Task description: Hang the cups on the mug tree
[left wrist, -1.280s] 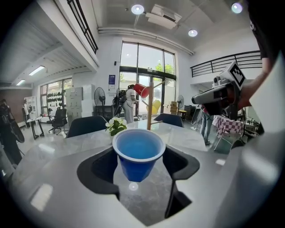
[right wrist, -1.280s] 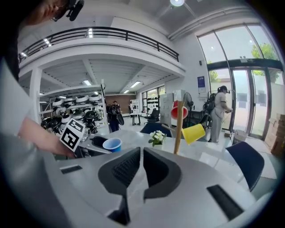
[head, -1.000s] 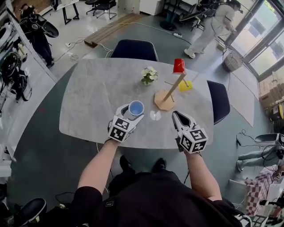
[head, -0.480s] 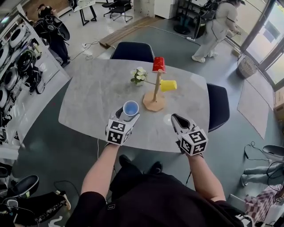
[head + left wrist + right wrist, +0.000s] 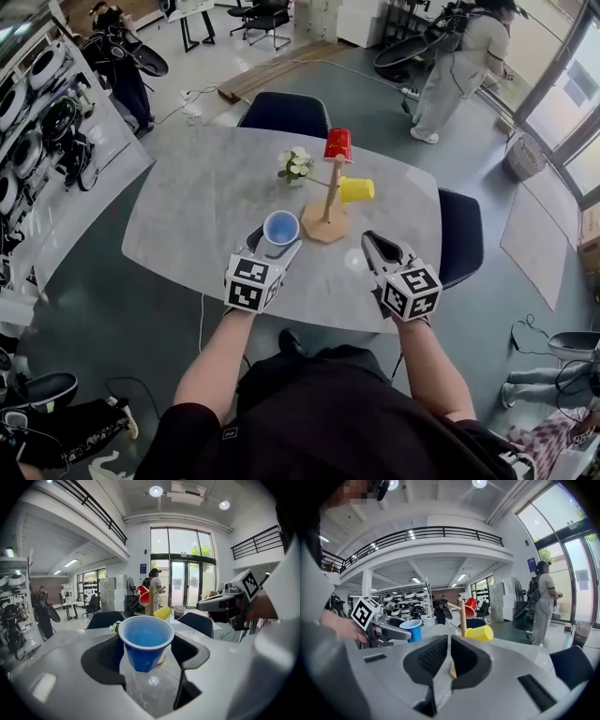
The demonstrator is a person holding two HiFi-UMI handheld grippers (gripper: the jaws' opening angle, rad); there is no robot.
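Our left gripper (image 5: 274, 244) holds the blue plastic cup (image 5: 146, 641) by its wall, jaws wide, over the grey table (image 5: 187, 206) near the one wooden mug tree (image 5: 329, 192). We judge it light and crushable, so we squeeze gently below the rim. We count three cups; the red cup (image 5: 337, 145) and yellow cup (image 5: 356, 190) seem already pegged. Our right gripper (image 5: 449, 653) is closed and empty.

Left tabletop (image 5: 192, 202) free; flowers (image 5: 295, 165), hung cups (image 5: 338, 145) crowd mug tree (image 5: 324, 227).
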